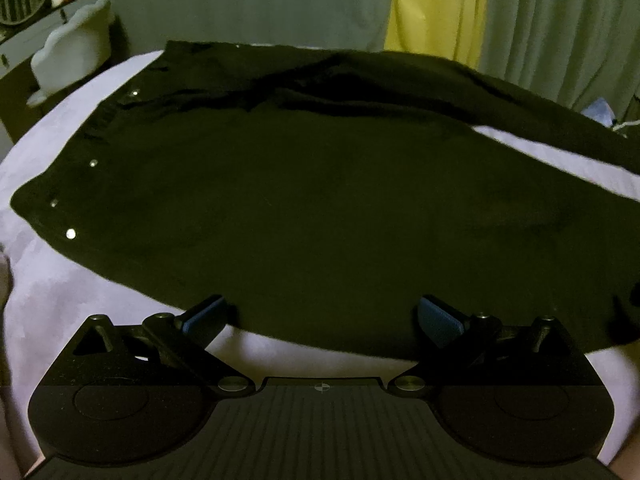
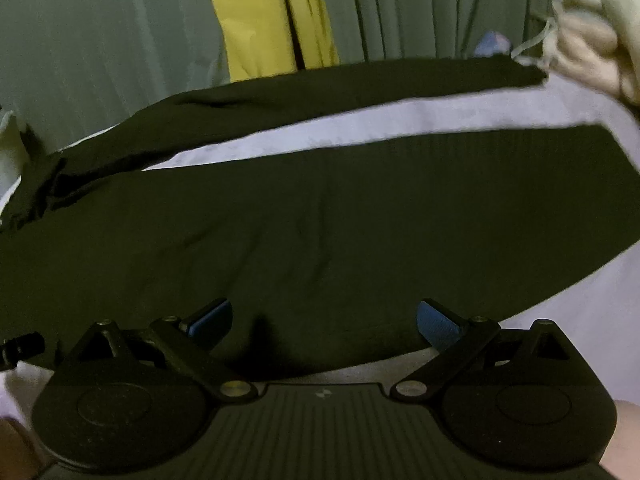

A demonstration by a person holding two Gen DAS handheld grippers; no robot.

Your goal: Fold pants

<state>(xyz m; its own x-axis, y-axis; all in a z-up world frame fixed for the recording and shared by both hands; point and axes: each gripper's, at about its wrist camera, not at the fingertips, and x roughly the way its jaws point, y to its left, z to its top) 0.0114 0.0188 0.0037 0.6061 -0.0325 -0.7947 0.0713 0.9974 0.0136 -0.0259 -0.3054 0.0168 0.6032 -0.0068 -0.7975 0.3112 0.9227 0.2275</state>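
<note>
Lying flat on a pale lilac bedsheet (image 1: 72,304), black fabric pants (image 1: 304,216) spread legs apart, ready for folding, while the left gripper (image 1: 320,314) and right gripper (image 2: 324,318) hover wide open and empty at the near edge.

Pale lilac sheet (image 1: 60,300), grey-green curtains (image 1: 260,0), a yellow drape (image 1: 432,4) behind

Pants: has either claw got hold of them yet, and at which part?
Neither. Both the left claw and the right claw are open and empty, at the near edge of the black pants, which lie flat on the bed.
</note>
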